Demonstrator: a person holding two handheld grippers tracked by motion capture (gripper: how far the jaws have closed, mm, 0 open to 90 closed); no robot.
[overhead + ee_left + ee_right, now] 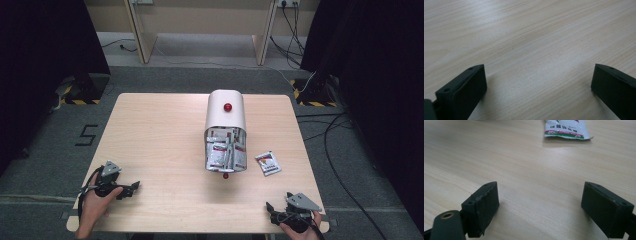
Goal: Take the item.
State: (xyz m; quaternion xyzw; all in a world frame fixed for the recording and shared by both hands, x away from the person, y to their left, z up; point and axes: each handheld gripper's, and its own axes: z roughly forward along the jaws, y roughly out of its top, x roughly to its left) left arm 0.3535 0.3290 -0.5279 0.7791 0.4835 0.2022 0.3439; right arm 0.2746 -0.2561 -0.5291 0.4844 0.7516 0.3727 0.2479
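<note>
Both grippers sit at the near edge of the pale wooden tabletop [160,135], one at each corner, which looks like a resting stance: the middle is left free and neither tool crowds the work. The left gripper [131,188] lies low in the person's left hand [95,200], its jaws spread wide over bare wood in the left gripper view. The right gripper [271,210] is likewise spread wide and holds nothing — in its own view the jaws frame bare grain, with the loose white sachet with red and green print [566,128] lying ahead of them, well apart.

That sachet [268,163] rests flat on the tabletop just to the right of the white rounded bin with a red knob [226,112], nearest the right gripper, so that side seems the natural one to fetch it. The bin lies on its side with its mouth toward the person — a placement that keeps its stack of similar sachets [225,150] within reach. The loose sachet is a small, flat, glossy rectangle, slightly askew.
</note>
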